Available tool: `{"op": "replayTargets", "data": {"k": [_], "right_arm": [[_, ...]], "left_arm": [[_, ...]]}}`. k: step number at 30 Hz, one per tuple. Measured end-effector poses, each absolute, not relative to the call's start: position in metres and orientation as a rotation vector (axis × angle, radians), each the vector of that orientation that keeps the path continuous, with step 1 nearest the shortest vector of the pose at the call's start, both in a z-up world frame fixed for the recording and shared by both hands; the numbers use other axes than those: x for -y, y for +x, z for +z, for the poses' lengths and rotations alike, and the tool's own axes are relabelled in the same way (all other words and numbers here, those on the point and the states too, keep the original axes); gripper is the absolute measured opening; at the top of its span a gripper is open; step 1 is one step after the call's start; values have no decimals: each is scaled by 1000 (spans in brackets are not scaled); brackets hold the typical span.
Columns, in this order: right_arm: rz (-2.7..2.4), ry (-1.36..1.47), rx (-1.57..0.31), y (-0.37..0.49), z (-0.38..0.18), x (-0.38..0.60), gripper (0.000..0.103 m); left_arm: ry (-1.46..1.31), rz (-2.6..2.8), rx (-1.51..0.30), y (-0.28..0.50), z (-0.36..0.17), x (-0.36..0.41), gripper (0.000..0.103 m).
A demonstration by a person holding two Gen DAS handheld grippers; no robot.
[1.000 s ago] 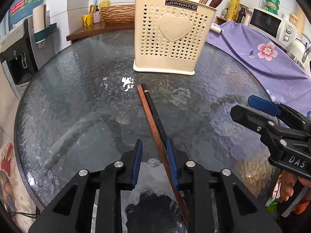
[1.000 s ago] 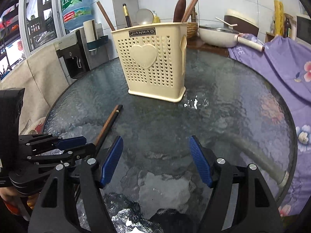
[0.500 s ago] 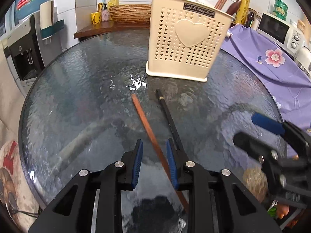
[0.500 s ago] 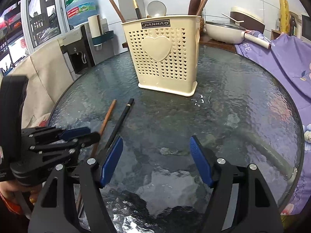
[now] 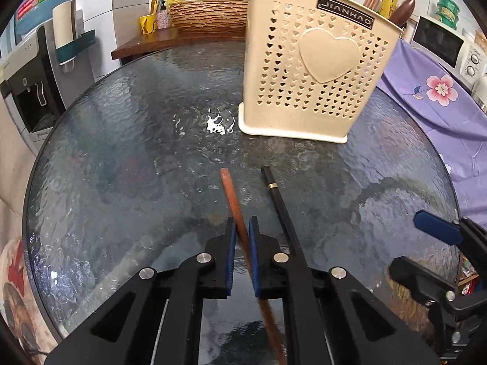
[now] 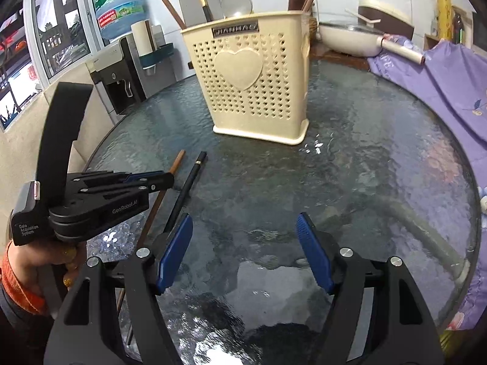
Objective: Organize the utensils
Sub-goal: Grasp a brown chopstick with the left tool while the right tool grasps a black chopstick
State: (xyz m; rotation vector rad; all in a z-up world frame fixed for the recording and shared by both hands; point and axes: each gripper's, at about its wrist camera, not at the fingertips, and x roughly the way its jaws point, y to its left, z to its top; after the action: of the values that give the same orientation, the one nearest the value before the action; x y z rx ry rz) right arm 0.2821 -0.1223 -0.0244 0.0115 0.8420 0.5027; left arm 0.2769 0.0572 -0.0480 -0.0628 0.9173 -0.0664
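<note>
Vanishing under left hand-held gripper (image 5: 241, 228) — brown chopstick (image 5: 232, 196)

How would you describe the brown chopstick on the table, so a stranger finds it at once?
On the round glass table, in front of the cream utensil holder, lie two chopsticks side by side. Yours is the reddish-brown chopstick in the left gripper; its neighbour, the black chopstick, has a gold band.

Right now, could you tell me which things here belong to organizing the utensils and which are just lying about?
Job: brown chopstick in the shut left gripper; black chopstick; cream holder.
Lying about: pan; water bottle; microwave.
</note>
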Motion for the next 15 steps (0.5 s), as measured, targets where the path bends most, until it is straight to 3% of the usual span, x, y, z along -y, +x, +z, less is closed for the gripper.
{"op": "replayTargets", "data": {"k": [7,15], "right_arm": [[572,-19,-916,300,-31,82,65],[532,-159,-980,326,-39,27,40]], "left_arm": [[-106,-30,-919,276,-48,-86,8],[-134,-20,-910,272,-48,-99,8]]}}
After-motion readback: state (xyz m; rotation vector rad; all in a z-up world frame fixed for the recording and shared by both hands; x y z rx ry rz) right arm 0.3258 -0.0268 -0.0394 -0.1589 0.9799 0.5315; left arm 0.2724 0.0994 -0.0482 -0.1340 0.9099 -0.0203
